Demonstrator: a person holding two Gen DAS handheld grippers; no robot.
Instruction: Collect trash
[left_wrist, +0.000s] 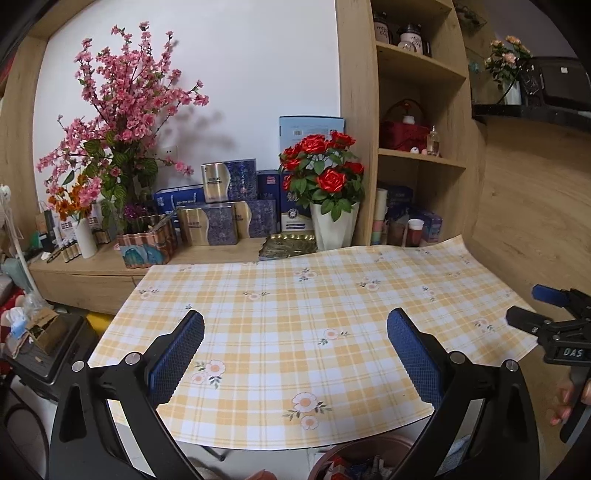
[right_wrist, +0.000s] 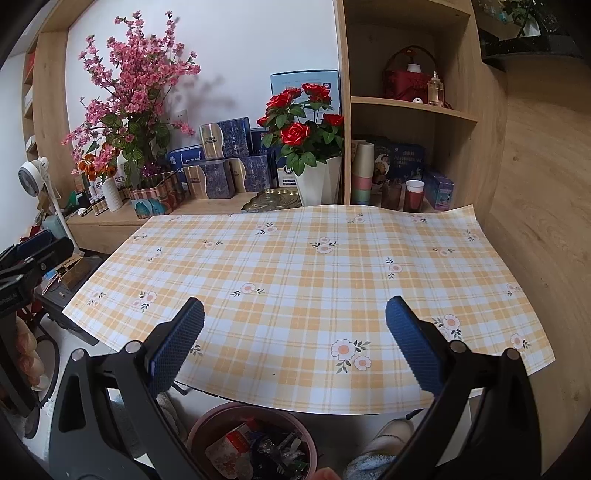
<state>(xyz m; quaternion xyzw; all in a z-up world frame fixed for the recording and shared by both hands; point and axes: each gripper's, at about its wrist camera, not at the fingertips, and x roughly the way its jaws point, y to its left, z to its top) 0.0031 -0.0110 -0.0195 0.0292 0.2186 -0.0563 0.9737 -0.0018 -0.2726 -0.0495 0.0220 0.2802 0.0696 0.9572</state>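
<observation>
Seemingly the collecting is nearly or wholly done: the bench (right_wrist: 295, 266), under its yellow-and-white checked flowered cloth, shows no litter, while the round brownish plastic bin (right_wrist: 255, 443) on the floor by its near edge already holds crumpled wrappers. Both claws gape wide and carry nothing. The right claw (right_wrist: 295, 347) hovers over the near edge, the bin just below and slightly left of it. The left claw (left_wrist: 295, 358) hangs likewise, the bin low to its right.

Ahead of the tongs lies a smooth, slightly glossy checked tablecloth (right_wrist: 295, 280), backed by matt wood-grain shelving (right_wrist: 406, 107), while the blue finger pads (left_wrist: 177, 354) look rough and knurled.
</observation>
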